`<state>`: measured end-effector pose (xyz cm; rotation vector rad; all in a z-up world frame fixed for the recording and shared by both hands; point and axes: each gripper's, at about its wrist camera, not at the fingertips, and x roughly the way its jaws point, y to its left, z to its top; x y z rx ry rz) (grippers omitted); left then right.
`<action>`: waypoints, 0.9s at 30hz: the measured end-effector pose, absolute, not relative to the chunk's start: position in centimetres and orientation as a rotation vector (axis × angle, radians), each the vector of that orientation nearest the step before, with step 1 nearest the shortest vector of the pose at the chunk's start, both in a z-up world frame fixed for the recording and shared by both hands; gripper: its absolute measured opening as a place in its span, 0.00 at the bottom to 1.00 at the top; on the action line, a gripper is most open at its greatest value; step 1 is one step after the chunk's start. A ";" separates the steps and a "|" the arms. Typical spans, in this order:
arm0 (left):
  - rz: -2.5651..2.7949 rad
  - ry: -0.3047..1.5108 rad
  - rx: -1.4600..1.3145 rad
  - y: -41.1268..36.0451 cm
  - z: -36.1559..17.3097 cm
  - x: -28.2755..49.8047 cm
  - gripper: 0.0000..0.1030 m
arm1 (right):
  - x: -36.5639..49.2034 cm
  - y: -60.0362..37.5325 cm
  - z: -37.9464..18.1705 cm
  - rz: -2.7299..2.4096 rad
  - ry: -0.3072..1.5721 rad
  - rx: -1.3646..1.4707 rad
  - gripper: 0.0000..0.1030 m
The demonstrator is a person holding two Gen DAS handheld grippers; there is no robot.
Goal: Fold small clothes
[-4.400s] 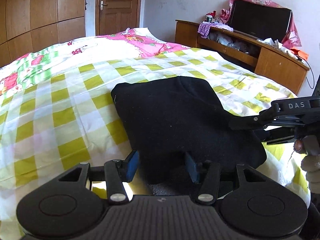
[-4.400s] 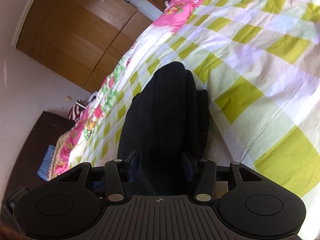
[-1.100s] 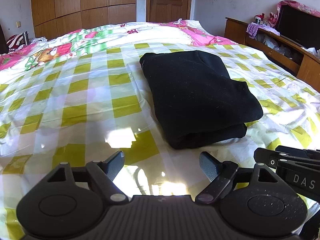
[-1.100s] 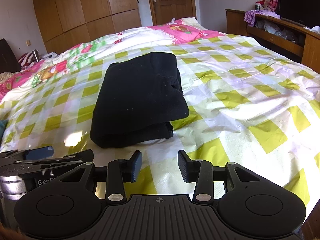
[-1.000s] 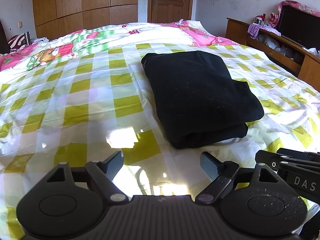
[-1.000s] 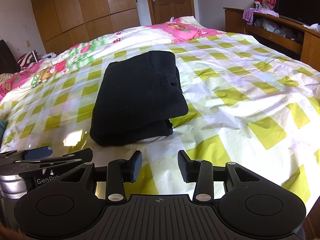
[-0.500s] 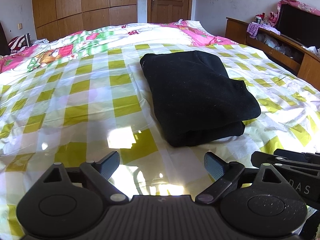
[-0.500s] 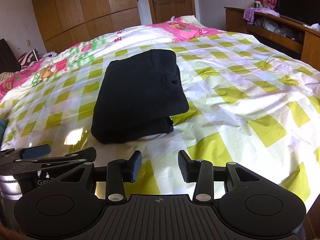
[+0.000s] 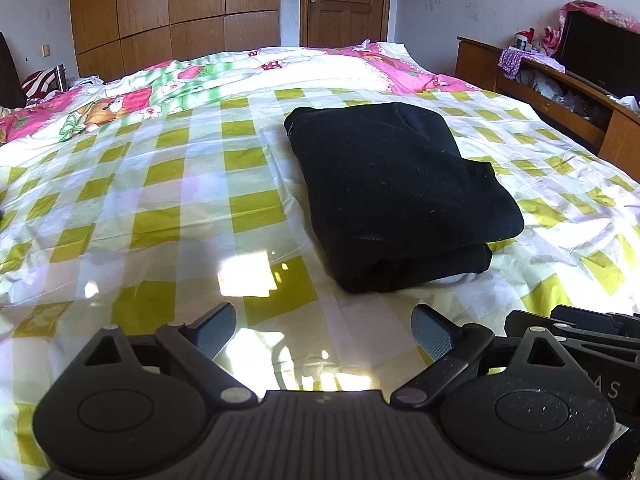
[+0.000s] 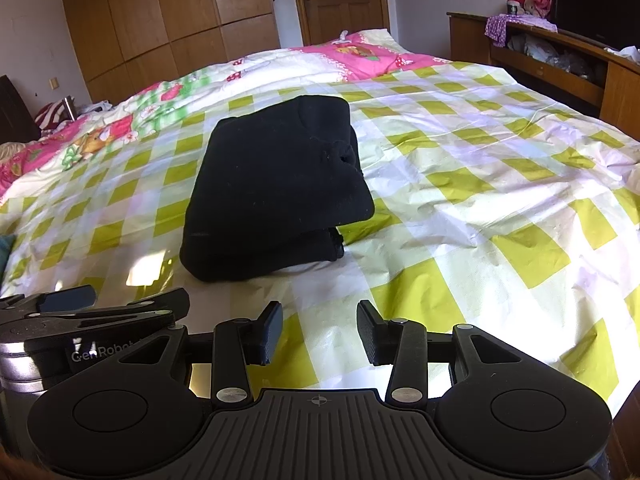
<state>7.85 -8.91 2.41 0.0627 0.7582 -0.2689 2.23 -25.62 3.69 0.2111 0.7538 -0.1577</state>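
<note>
A black garment [image 9: 396, 192] is lying folded into a thick, roughly rectangular bundle on the bed [image 9: 168, 184], resting on the yellow-and-white checked sheet [image 10: 480, 208]. Its layers are showing as a stacked edge along the side nearest the cameras, with the top layer overhanging the lower one at the near right corner.

The left claw [image 9: 324, 332] is hovering low over the sheet on the near side of the garment, a little to its left, with its two blue-padded fingers [image 9: 216, 328] spreading wide and holding nothing. The right claw [image 10: 318, 330] is hovering on the near side of the garment too, slightly to its right, its fingers standing apart with a clear gap between them, also empty. Neither claw is touching the garment.

Sunlight is falling in a bright patch [image 9: 244, 276] on the sheet just left of the garment's near edge. Beyond the garment a pink and green cartoon-print cover [image 9: 168, 88] is spreading across the far part of the bed.
</note>
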 end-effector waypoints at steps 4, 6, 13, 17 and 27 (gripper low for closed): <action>-0.267 0.761 0.069 -9.0 2.3 7.8 1.00 | 2.1 -25.6 3.6 -0.160 0.761 0.207 0.39; -0.267 0.765 0.076 -9.1 2.3 7.7 1.00 | 2.1 -25.6 3.5 -0.161 0.763 0.206 0.39; -0.262 0.785 0.065 -9.0 2.1 7.7 1.00 | 2.0 -25.5 3.4 -0.161 0.768 0.208 0.39; -0.256 0.785 0.076 -9.1 2.0 7.7 1.00 | 1.9 -25.5 3.2 -0.162 0.771 0.211 0.39; -0.250 0.807 0.095 -9.4 1.9 7.7 1.00 | 1.8 -25.6 2.9 -0.166 0.782 0.211 0.39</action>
